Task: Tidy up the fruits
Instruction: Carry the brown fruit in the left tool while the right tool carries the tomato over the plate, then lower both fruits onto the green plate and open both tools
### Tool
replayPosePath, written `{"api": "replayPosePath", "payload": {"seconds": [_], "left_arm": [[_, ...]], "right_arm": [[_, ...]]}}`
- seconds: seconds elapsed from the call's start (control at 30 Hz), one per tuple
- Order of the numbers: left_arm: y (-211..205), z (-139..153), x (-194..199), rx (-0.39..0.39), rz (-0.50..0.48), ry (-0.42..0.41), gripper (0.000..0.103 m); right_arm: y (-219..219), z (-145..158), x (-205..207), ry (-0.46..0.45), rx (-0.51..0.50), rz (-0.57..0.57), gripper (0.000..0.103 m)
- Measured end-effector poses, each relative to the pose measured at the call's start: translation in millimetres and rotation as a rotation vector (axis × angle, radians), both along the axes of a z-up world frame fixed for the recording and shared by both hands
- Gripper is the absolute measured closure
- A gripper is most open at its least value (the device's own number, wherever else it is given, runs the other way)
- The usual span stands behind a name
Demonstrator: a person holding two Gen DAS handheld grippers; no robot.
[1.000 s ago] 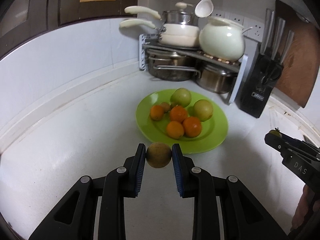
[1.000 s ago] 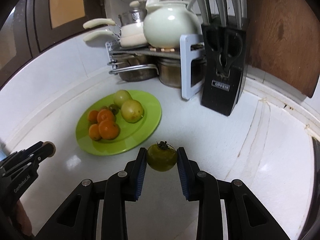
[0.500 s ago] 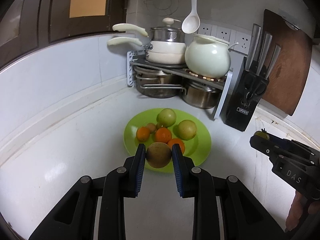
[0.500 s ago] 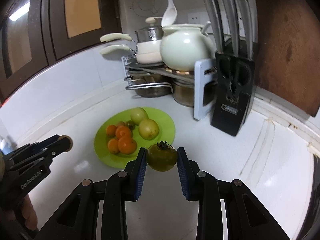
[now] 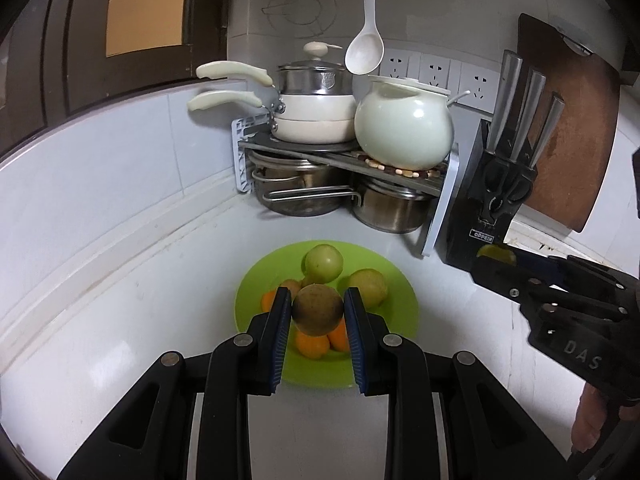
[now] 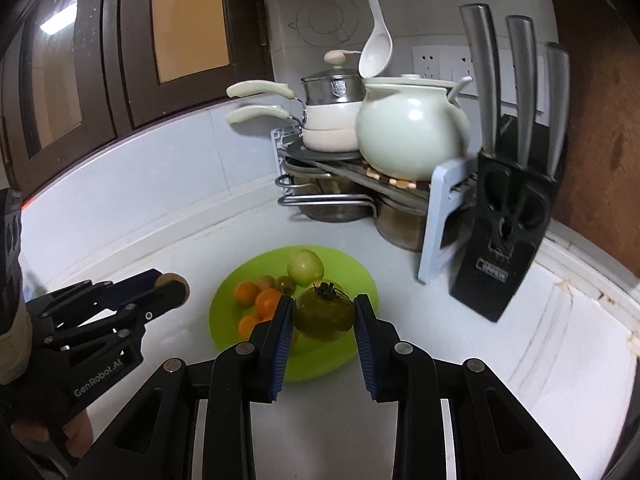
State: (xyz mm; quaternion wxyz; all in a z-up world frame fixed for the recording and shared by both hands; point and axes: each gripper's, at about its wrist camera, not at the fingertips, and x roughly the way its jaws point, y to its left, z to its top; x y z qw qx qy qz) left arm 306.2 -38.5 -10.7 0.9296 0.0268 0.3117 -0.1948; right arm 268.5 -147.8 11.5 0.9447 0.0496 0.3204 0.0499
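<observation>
Two grippers hang above the green plate [image 5: 404,320] on the worktop [image 5: 120,340], which holds oranges [image 6: 246,292] and pale green fruits [image 5: 324,263]. Left gripper [image 5: 318,312] pinches a brown fruit [image 5: 318,315]; right gripper [image 6: 323,314] pinches a green persimmon [image 6: 324,314]. Knife block [image 5: 490,216] reads "OPPEIN"; gripper bodies read "DAS" and "GenRobot.AI".

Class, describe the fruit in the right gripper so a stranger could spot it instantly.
Find the lime-green plate on the white counter. Above its near edge, the right gripper clamps a dark green tomato. Only it has a black, spidery stem cap.
</observation>
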Motion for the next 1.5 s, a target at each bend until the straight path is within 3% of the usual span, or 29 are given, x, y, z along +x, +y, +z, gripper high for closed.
{"api": "replayPosePath", "payload": {"seconds": [0.43, 0.67, 1.1, 1.5], "left_arm": [[-8.8, 6.3, 48.5, 0.026, -0.021, 0.011, 0.076], [-17.8, 3.2, 74.7, 0.067, -0.019, 0.017, 0.076], [-36.8, -30.9, 127.7, 0.145, -0.016, 0.097, 0.076], [-38.9, -66.3, 160.3, 0.158, -0.031, 0.203, 0.076]], "right_arm": [[9.6, 4.0, 54.9, 0.003, -0.034, 0.059, 0.072], [14.8, -1.8, 84.6, 0.051, -0.049, 0.074, 0.072], [19.0, -45.0, 135.0, 0.196, -0.06, 0.087, 0.072], [20.1, -73.8, 160.7, 0.268, -0.057, 0.1, 0.072]]}}
